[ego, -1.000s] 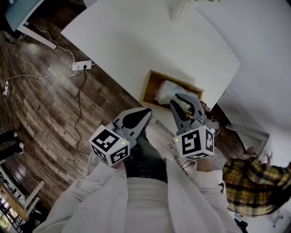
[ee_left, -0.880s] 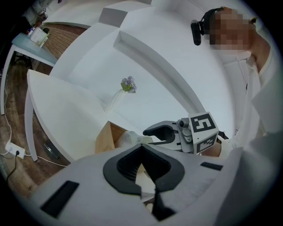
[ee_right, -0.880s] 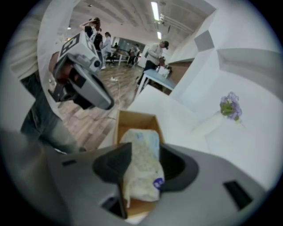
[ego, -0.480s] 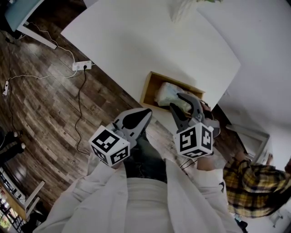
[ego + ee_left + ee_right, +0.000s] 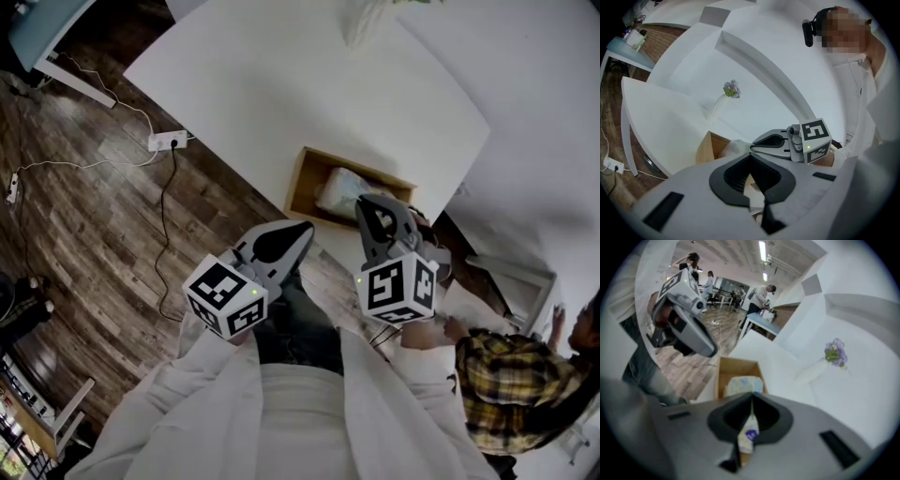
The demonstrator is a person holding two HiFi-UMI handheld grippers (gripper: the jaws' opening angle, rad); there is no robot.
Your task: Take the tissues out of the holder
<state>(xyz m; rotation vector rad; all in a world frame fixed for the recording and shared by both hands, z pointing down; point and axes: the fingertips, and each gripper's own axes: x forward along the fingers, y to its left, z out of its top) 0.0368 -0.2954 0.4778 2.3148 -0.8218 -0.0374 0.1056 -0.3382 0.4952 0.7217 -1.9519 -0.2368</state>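
A wooden holder (image 5: 305, 178) stands at the near edge of the white table, and a tissue pack (image 5: 339, 192) in a pale wrapper lies inside it. My right gripper (image 5: 367, 204) points down at the pack's near end. Its jaws have just been closing and are shut, with a strip of the pack's wrapper (image 5: 749, 432) pinched between them. In the right gripper view the rest of the pack (image 5: 740, 384) still lies in the holder (image 5: 725, 376). My left gripper (image 5: 302, 230) hangs shut and empty to the left, off the table's edge, with its tips (image 5: 750, 154) pointing toward the holder (image 5: 707, 149).
A slim white vase with purple flowers (image 5: 836, 352) lies farther back on the table (image 5: 281, 84). A power strip with cables (image 5: 169, 139) is on the wooden floor at left. A person in a plaid shirt (image 5: 516, 375) stands close at the right.
The right gripper's jaws stood apart over the pack's near end, spread wider, and are now shut on its wrapper. The left gripper has stayed in place.
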